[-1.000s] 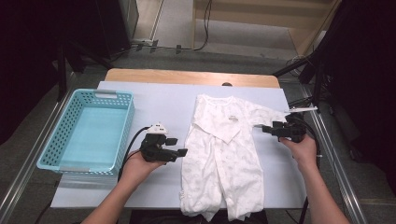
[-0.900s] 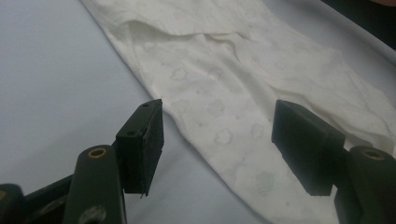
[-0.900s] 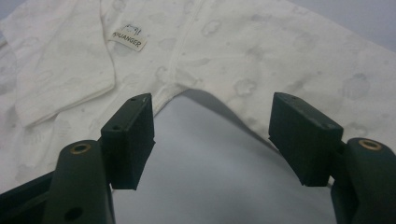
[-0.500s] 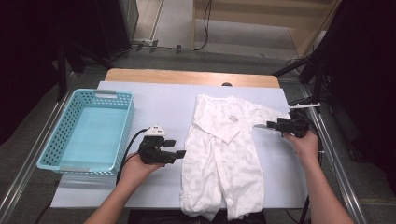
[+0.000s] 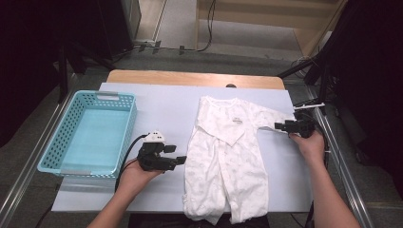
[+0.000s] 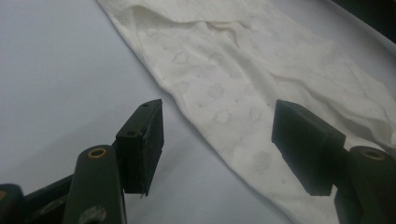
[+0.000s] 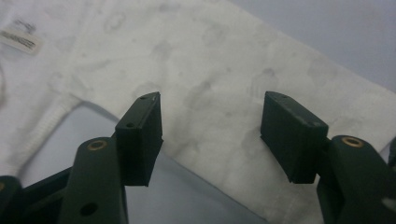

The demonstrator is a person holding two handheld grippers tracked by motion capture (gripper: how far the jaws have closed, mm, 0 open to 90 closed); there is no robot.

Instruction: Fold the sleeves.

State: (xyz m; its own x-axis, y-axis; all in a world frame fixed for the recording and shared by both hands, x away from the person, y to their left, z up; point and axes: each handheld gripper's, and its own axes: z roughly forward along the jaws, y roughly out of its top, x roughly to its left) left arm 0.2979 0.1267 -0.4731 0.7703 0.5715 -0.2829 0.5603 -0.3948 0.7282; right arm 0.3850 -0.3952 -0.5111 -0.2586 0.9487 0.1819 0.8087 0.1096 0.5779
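Right hand-held gripper (image 5: 281,126), jaws just narrowing but gripping nothing, is straddling the baby suit (image 5: 228,161) sleeve at 3 o'clock; left hand-held gripper (image 5: 182,160) is waiting part-open and empty. Next: pinch sleeve.

high view overhead, gripper views close on romper (image 5: 227,156)

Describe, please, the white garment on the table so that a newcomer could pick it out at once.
On the white-covered table, look right of the light blue plastic basket. There a white baby sleepsuit lies spread flat, neck toward the far edge, legs toward the person. It is the only cloth item, faintly printed, with a small label at its collar.
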